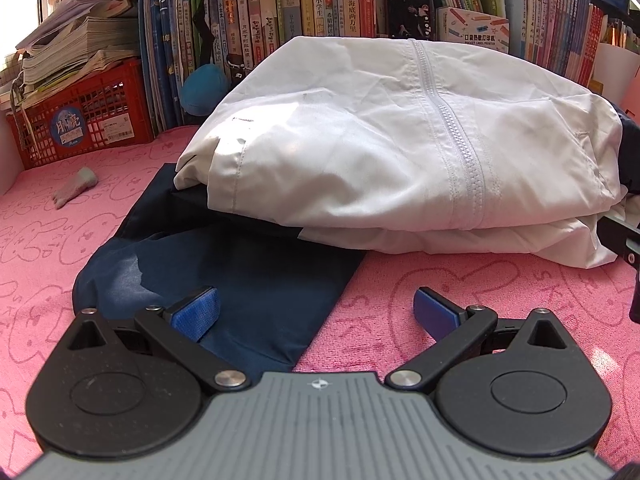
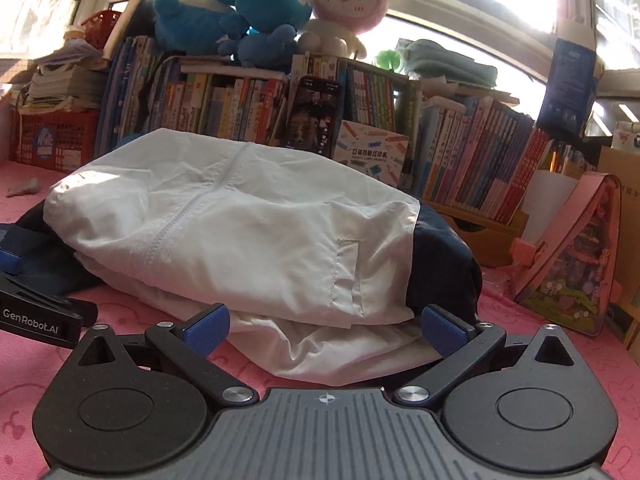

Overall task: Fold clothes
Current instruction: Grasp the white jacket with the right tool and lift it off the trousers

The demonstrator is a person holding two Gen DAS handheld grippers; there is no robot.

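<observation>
A white zip-front jacket lies folded in a thick bundle on the pink cloth; it also shows in the right wrist view. A navy sleeve sticks out from under it at the near left. More navy fabric bulges at its right end. My left gripper is open and empty, its left finger over the navy sleeve, just short of the bundle. My right gripper is open, its jaws either side of the white bundle's near lower edge. The left gripper's body shows at the left of the right wrist view.
A row of books stands behind the jacket, with a phone propped against them. A red crate with stacked papers sits at back left. A small grey rag lies on the pink cloth. A pink bag stands at the right.
</observation>
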